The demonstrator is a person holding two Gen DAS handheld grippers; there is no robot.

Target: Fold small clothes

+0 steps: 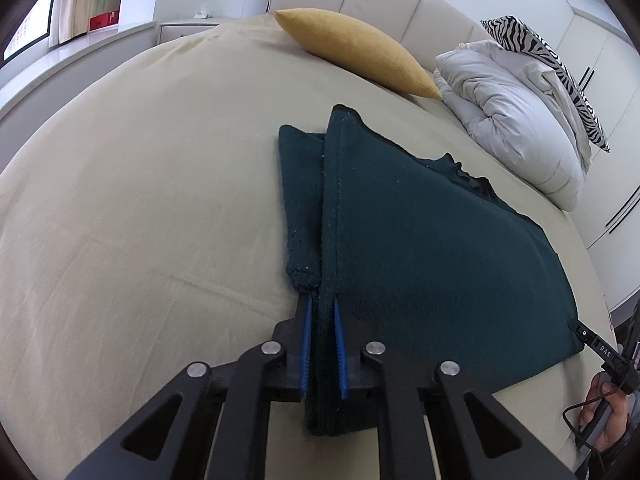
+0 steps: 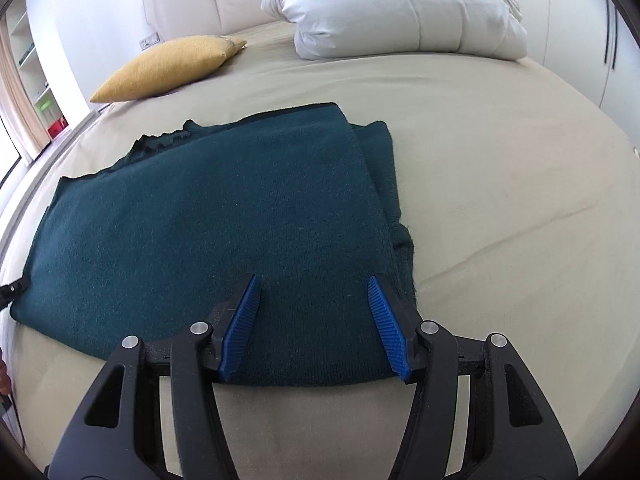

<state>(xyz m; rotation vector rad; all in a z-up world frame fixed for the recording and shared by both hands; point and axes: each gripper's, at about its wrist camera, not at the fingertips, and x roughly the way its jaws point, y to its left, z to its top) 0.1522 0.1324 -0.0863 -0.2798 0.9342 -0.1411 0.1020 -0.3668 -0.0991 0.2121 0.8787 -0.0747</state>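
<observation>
Left wrist view
- left gripper: blue pads pinched tight on a bunched fold of the dark green sweater.
- sweater: spread on the beige bed; the held edge runs near to far, the body fans off right.
- writing: "DAS" on the right gripper, low right at the sweater's corner.
- far side: mustard pillow, white duvet, zebra pillow.

Right wrist view
- right gripper: spread wide, pads either side of the sweater's near edge, gripping nothing.
- sweater: long axis left-right, folded edge at right.
- writing: can't read any.

Bare sheet right — pillows beyond
</observation>
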